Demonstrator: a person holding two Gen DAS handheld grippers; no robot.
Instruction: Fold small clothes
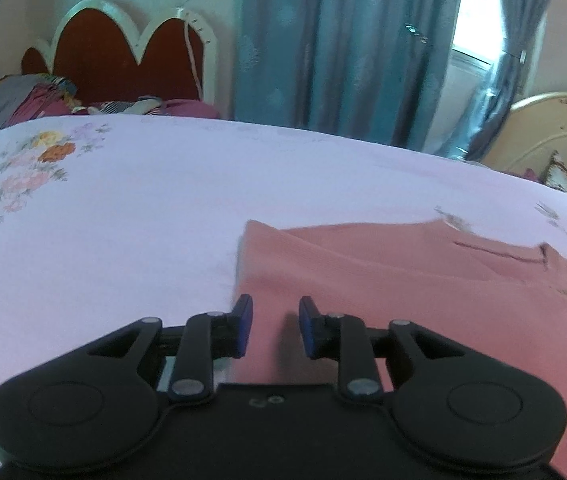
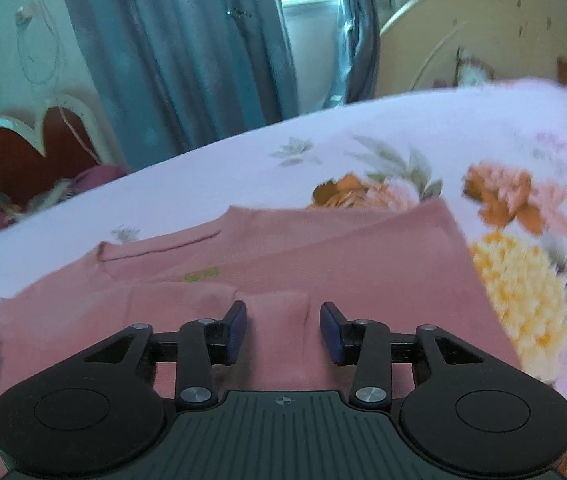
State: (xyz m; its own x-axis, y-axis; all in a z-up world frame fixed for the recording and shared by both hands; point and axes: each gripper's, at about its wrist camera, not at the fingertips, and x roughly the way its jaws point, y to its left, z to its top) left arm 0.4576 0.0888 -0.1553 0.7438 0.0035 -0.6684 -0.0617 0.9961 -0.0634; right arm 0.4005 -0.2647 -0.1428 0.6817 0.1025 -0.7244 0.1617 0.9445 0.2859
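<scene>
A small pink garment (image 1: 403,280) lies flat on the floral bedsheet (image 1: 123,220), partly folded, with a fold edge across its top. My left gripper (image 1: 275,328) is open and empty, low over the garment's near left edge. In the right wrist view the same garment (image 2: 323,256) shows a small green label (image 2: 201,275) and a folded flap near my fingers. My right gripper (image 2: 283,332) is open and empty, just above the garment's near middle.
The bed (image 2: 403,128) has a light sheet with large flower prints (image 2: 515,276). A red and white headboard (image 1: 123,52) and a pile of clothes (image 1: 43,96) are at the far left. Blue curtains (image 1: 343,40) hang behind the bed.
</scene>
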